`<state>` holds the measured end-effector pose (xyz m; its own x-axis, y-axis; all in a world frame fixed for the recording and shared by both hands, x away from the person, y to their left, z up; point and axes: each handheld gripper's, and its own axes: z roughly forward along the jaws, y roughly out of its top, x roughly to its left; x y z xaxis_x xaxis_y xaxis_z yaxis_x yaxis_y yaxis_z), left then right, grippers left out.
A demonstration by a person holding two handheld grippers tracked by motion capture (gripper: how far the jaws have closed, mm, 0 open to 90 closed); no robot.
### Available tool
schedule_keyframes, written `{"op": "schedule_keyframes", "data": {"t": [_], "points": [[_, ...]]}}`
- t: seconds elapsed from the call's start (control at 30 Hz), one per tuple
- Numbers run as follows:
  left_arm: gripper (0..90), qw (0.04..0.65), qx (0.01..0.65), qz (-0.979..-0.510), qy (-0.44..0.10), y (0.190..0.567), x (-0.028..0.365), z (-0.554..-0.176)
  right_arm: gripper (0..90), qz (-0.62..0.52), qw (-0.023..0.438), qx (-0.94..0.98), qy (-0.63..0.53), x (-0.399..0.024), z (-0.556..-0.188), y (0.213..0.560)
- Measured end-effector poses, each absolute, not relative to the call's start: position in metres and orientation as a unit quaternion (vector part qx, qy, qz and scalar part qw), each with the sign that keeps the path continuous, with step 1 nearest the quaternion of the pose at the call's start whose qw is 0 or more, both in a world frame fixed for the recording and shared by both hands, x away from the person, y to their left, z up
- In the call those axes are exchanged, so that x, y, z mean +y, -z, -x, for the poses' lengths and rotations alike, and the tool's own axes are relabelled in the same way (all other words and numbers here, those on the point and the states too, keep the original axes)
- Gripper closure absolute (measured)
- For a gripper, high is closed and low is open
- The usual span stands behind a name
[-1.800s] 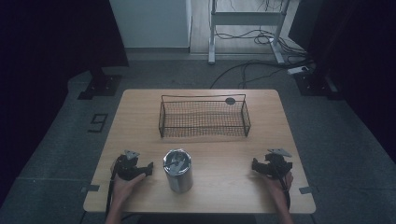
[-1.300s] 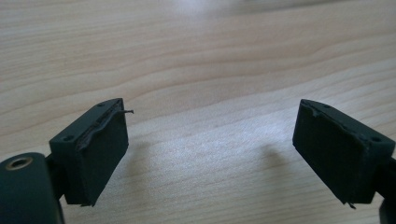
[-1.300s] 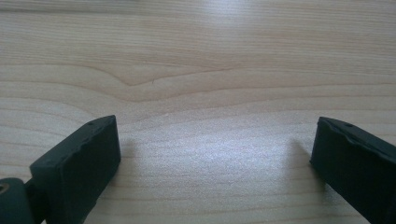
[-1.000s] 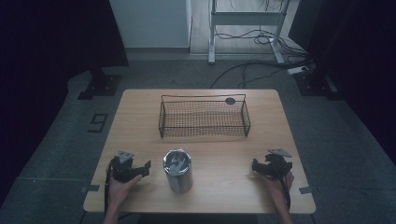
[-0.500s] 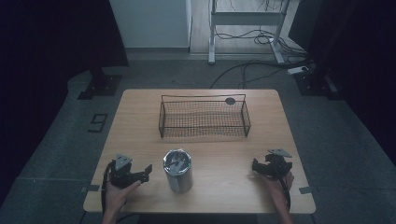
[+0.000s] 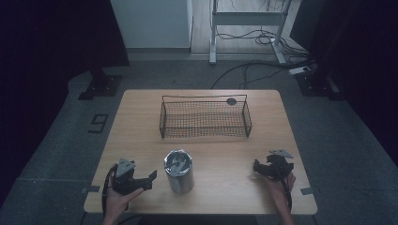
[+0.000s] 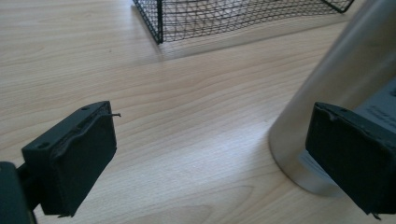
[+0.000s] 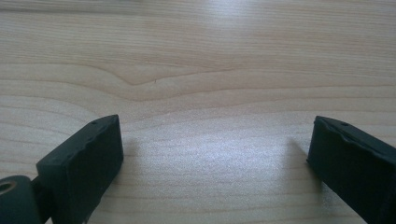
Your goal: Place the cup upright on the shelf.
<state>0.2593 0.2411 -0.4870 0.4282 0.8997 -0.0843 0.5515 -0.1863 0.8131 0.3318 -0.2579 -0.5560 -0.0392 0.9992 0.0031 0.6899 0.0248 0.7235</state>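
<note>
A steel canister (image 6: 179, 171) stands upright near the table's front middle. What shows at its top is too small to make out. My left gripper (image 6: 148, 180) rests just left of it, open, with its jaws pointing right toward it. In the left gripper view, the canister (image 7: 336, 79) rises behind the right-hand jaw, and the open gap of the left gripper (image 7: 210, 149) holds only bare wood. My right gripper (image 6: 257, 168) lies open at the front right, with nothing between its jaws. The right gripper view has the right gripper (image 8: 215, 154) over plain tabletop.
A black wire basket (image 6: 204, 117) sits at the table's back middle, with a small dark disc (image 6: 231, 101) on its far rim. Its near corner (image 7: 159, 21) shows ahead of the left gripper. The wooden table's (image 6: 225, 197) front edge is close behind both hands.
My left gripper has slid slightly toward the table's near edge and turned its jaws more toward the canister. The right gripper, canister and basket have stayed put.
</note>
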Motion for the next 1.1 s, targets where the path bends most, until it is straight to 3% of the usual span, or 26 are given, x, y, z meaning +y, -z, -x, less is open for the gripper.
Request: {"op": "schedule_keyframes", "data": {"t": [1.1], "points": [[0.1,0.450,0.423,-0.768,-0.168,0.463,0.210,-0.230,4.0,-0.636,0.274,0.663,-0.285,-0.257,-0.331,0.556]]}}
